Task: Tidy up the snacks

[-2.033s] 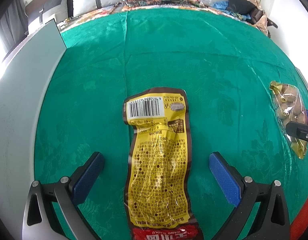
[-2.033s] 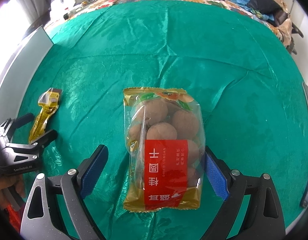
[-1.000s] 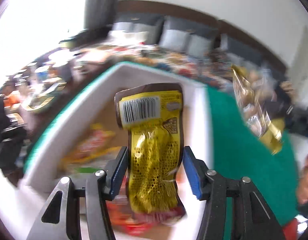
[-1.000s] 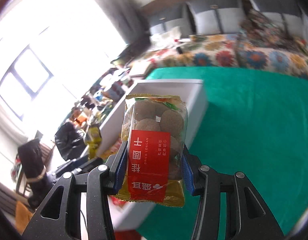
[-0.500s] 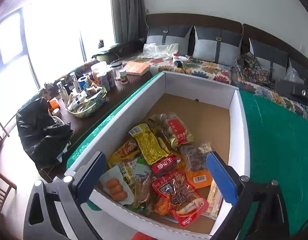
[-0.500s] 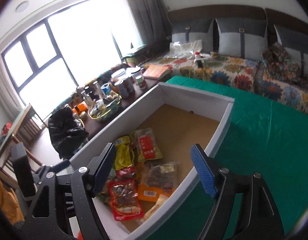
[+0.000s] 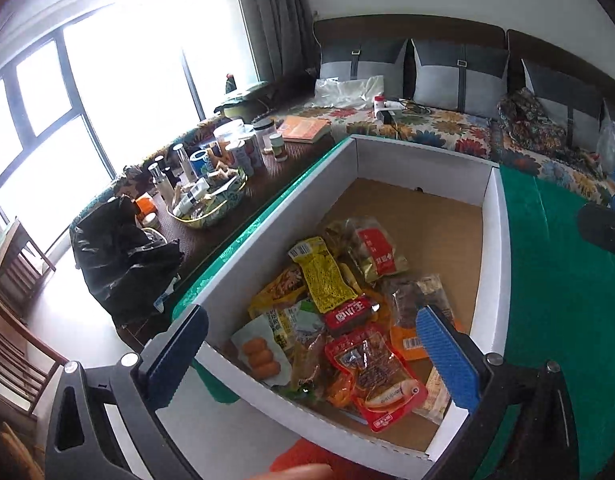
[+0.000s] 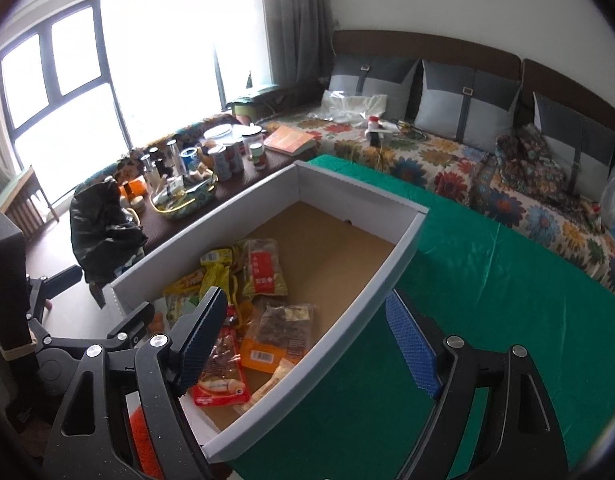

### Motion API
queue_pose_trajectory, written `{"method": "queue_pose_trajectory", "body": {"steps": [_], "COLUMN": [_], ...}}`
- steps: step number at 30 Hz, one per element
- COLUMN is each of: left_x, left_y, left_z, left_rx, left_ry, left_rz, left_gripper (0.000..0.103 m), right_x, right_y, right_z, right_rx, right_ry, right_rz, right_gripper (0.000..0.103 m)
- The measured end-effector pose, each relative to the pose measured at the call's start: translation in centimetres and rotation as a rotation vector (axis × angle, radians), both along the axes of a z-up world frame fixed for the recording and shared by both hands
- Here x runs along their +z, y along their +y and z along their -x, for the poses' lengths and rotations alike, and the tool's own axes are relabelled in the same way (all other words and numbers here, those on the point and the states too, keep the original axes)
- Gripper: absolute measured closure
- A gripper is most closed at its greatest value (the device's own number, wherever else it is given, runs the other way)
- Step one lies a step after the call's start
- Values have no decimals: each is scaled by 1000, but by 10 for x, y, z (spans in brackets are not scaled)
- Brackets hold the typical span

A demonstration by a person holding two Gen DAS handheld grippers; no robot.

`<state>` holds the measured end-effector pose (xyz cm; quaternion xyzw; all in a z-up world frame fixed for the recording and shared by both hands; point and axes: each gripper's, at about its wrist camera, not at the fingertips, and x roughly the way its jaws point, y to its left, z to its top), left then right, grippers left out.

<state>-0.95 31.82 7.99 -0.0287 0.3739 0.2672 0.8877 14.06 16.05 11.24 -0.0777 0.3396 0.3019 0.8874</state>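
A white cardboard box (image 7: 495,260) with a brown floor holds a heap of snack packets. On the heap lie the yellow packet (image 7: 323,276) and the longan bag with a red label (image 7: 377,250). My left gripper (image 7: 310,314) hovers over the box's near end, its jaws opening with nothing between them. In the right wrist view the box (image 8: 399,256) lies below my right gripper (image 8: 304,296), whose jaws are also opening and empty. The yellow packet (image 8: 217,270) and the longan bag (image 8: 263,268) rest side by side there.
A green tablecloth (image 8: 487,300) covers the table right of the box. A low side table with bottles, jars and a basket (image 7: 211,200) stands to the left, beside a black bag (image 7: 119,256). A floral sofa with grey cushions (image 8: 467,92) runs along the back.
A second ago each gripper held its packet above the box. Both packets now lie in the box and both pairs of jaws have spread wide.
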Motion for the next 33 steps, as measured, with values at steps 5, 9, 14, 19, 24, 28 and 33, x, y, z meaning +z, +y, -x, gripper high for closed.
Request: {"method": "queue_pose_trajectory", "body": {"steps": [5, 9, 14, 19, 24, 28, 33], "left_x": [4, 8, 6, 5, 4, 2, 1], "left_y": [5, 16, 27, 31, 35, 38, 37], "left_z": [8, 10, 12, 12, 12, 12, 14], "left_rx": [-6, -15, -11, 4, 12, 17, 18], "left_ry": [-34, -49, -40, -37, -41, -39, -48], "left_rz": [39, 99, 143, 126, 122, 130, 139], "left_gripper": [0, 0, 0, 0, 0, 0, 0], "right_x": [-7, -8, -10, -15, -19, -21, -22], "right_y": [9, 21, 33, 42, 47, 48, 47], "right_z": [-4, -2, -4, -4, -2, -2, -3], "right_rx": [-29, -8, 4, 14, 24, 23, 19], "right_ry": [49, 58, 65, 76, 81, 84, 86], "right_rz": [82, 96, 98, 104, 114, 121, 121], "right_gripper": [19, 19, 19, 19, 18, 19, 19]}}
